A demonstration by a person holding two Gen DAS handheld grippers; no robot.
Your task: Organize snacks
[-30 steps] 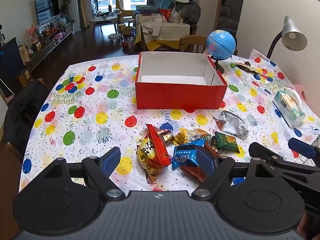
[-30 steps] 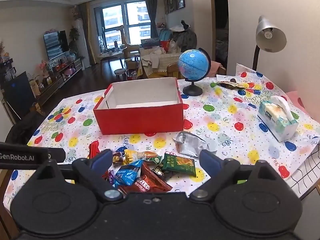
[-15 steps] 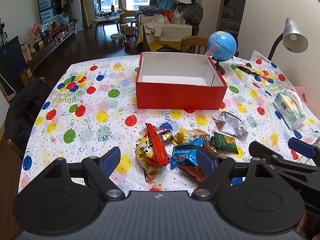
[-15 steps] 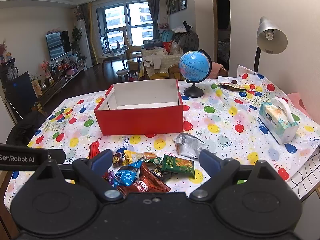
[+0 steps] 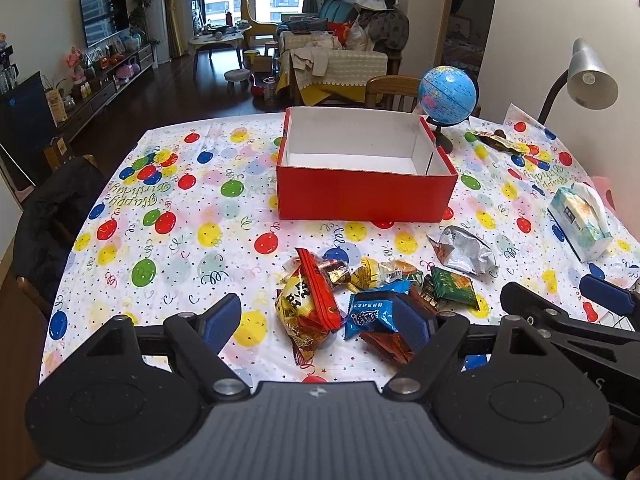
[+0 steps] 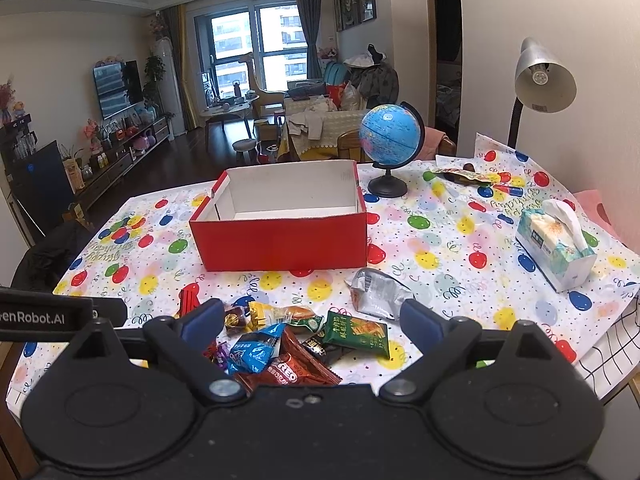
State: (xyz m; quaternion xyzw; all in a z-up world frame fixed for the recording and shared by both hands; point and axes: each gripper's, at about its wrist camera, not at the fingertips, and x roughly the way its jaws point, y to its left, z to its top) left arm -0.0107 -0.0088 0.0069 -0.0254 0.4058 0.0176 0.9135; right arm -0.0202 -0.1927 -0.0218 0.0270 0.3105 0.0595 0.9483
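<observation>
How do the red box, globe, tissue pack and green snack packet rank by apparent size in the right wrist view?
1. red box
2. tissue pack and globe: look alike, unranked
3. green snack packet, smallest though nearest

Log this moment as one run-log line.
phase: pre-grasp | left gripper: open, above snack pile | right gripper: open, empty | red box: empty | snacks boxed: none
</observation>
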